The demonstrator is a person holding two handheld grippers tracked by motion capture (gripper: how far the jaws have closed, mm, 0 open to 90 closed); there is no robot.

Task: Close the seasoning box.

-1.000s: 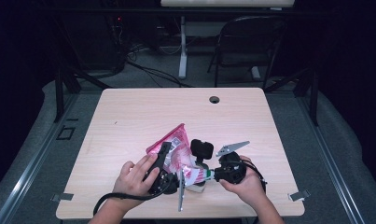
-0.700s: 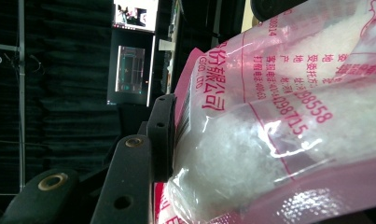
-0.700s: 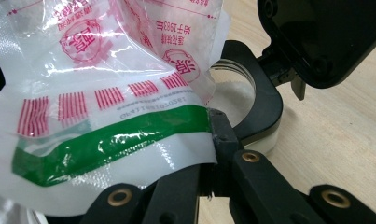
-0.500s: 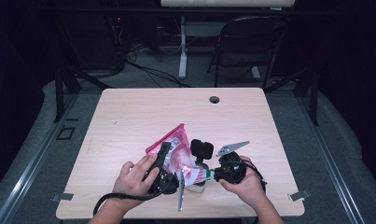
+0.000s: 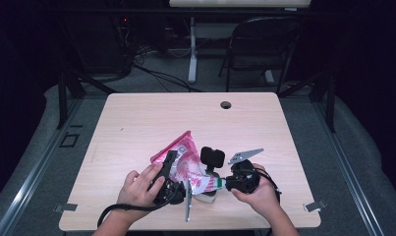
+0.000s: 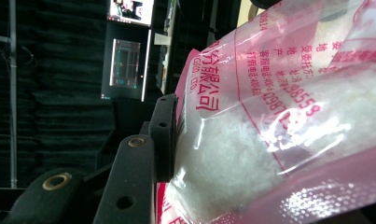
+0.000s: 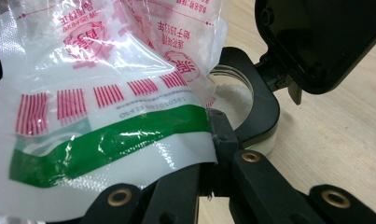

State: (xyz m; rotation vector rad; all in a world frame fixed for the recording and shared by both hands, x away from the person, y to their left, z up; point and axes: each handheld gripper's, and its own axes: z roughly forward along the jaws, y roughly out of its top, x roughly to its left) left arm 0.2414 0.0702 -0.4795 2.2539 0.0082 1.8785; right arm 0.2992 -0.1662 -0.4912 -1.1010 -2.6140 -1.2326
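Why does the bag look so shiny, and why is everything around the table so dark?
Left gripper view: the bag sits too close, its print soft, with white glare streaks. Right gripper view: sharper, glare on the green stripe. High view: light falls on the table, and the room behind stays dark.

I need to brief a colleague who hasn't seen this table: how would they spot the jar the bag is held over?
On the wooden table, look at the near edge between the person's two hands. Under the pink-printed plastic bag stands a small clear jar with a black rim and a flipped-up black lid, with white grains inside.
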